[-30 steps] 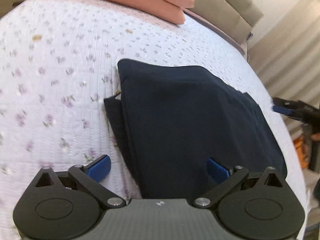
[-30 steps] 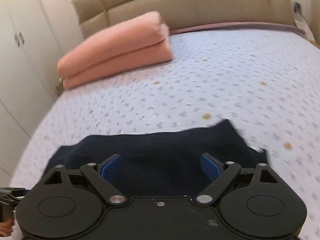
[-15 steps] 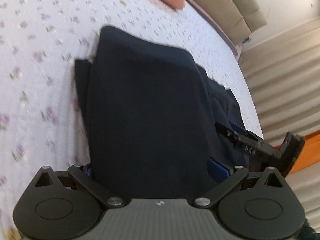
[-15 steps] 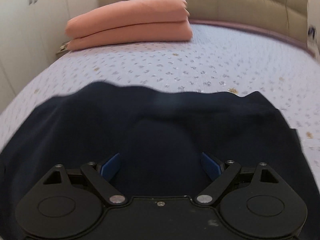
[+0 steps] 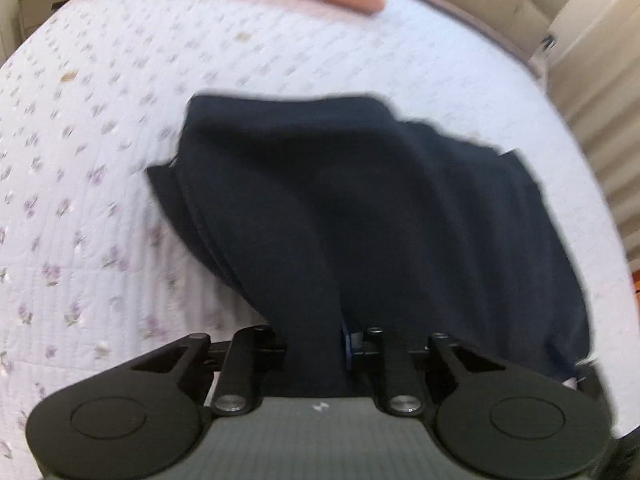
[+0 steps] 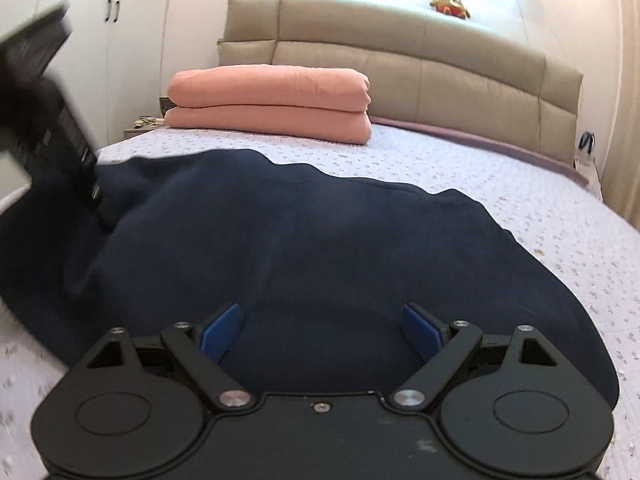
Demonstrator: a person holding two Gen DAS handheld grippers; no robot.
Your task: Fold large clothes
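A dark navy garment (image 5: 360, 216) lies partly folded on the floral bedspread (image 5: 100, 140). My left gripper (image 5: 316, 344) is shut on a bunched edge of the garment, which rises in a ridge from the jaws. In the right wrist view the same garment (image 6: 304, 248) spreads in front of my right gripper (image 6: 322, 328), which is open with its blue pads (image 6: 222, 330) just over the near edge of the cloth. The left gripper's body (image 6: 44, 112) shows at the left edge of that view, on the garment's far left part.
A folded pink blanket (image 6: 268, 104) lies at the head of the bed against the beige padded headboard (image 6: 420, 64). White wardrobe doors (image 6: 100, 40) stand at the left. The bedspread (image 6: 540, 208) extends to the right of the garment.
My left gripper has closed on the garment's edge and pulled it up into a ridge. My right gripper stays open and has lowered toward the cloth's near edge.
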